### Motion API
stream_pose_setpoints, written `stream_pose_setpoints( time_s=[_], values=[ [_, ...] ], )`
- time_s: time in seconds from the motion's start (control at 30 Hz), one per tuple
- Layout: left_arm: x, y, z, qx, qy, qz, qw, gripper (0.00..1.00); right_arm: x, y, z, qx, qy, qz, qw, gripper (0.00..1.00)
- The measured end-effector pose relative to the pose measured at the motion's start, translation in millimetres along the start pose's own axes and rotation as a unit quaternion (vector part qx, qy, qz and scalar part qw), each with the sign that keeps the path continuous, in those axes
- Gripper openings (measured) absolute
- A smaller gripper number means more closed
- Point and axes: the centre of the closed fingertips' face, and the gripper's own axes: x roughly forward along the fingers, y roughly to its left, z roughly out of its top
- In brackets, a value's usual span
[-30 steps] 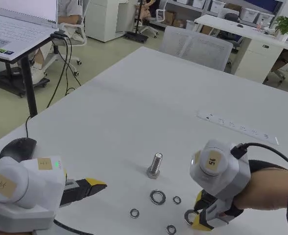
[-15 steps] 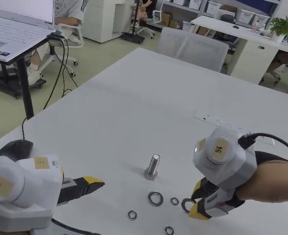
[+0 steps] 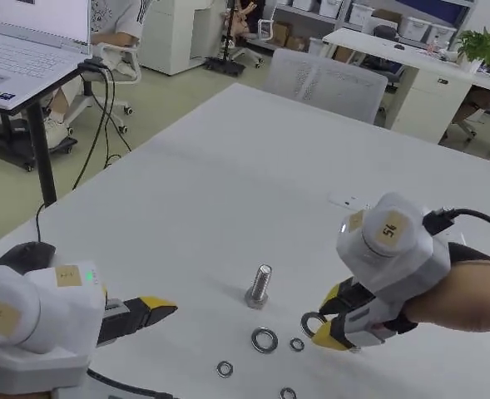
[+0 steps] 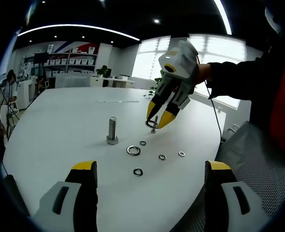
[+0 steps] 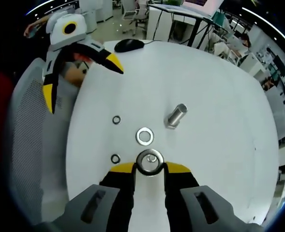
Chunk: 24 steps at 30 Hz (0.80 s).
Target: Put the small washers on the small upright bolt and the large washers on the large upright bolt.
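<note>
A large steel bolt [image 3: 259, 287] stands upright, head down, on the white table [image 3: 228, 191]. My right gripper [image 3: 322, 322] hovers just right of it, shut on a large washer [image 3: 304, 322] held above the tabletop. In the right gripper view the ring [image 5: 150, 152] sits between the yellow fingertips, with the bolt [image 5: 175, 116] ahead. Another large washer [image 3: 255, 339] lies flat in front of the bolt, with small washers [image 3: 297, 344] [image 3: 225, 368] around it. My left gripper [image 4: 151, 166] rests at the near left, open and empty. It faces the bolt [image 4: 112, 131] and the right gripper [image 4: 159, 113].
A black mouse [image 3: 24, 256] lies at the table's near-left corner beside the left gripper. A white power strip [image 3: 344, 201] lies beyond the right gripper. A laptop [image 3: 20, 50] sits on a side desk at left, and a grey chair [image 3: 332, 83] stands at the table's far edge.
My right gripper has risen and moved left toward the large bolt with the large washer still in it. The left gripper has stayed where it was.
</note>
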Motion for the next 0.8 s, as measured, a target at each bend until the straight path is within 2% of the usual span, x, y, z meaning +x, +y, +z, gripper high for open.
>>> stream_pose_setpoints(
  time_s=[0.33, 0.6, 0.8],
  values=[
    [-3.0, 9.3, 5.8, 0.013, -0.013, 0.03, 0.9994, 0.91, -5.9, -5.3, 13.9, -0.003, -0.023, -0.015, 0.9996, 0.24],
    [-8.4, 22.6, 17.8, 0.036, -0.037, 0.073, 0.996, 0.9, -8.9, -10.1, 24.7, -0.002, -0.04, -0.023, 0.9989, 0.24],
    [-10.3, 27.3, 22.9, 0.051, -0.044, 0.091, 0.9935, 0.9, -12.3, -16.9, 34.7, 0.003, -0.057, -0.032, 0.9978, 0.24]
  ],
)
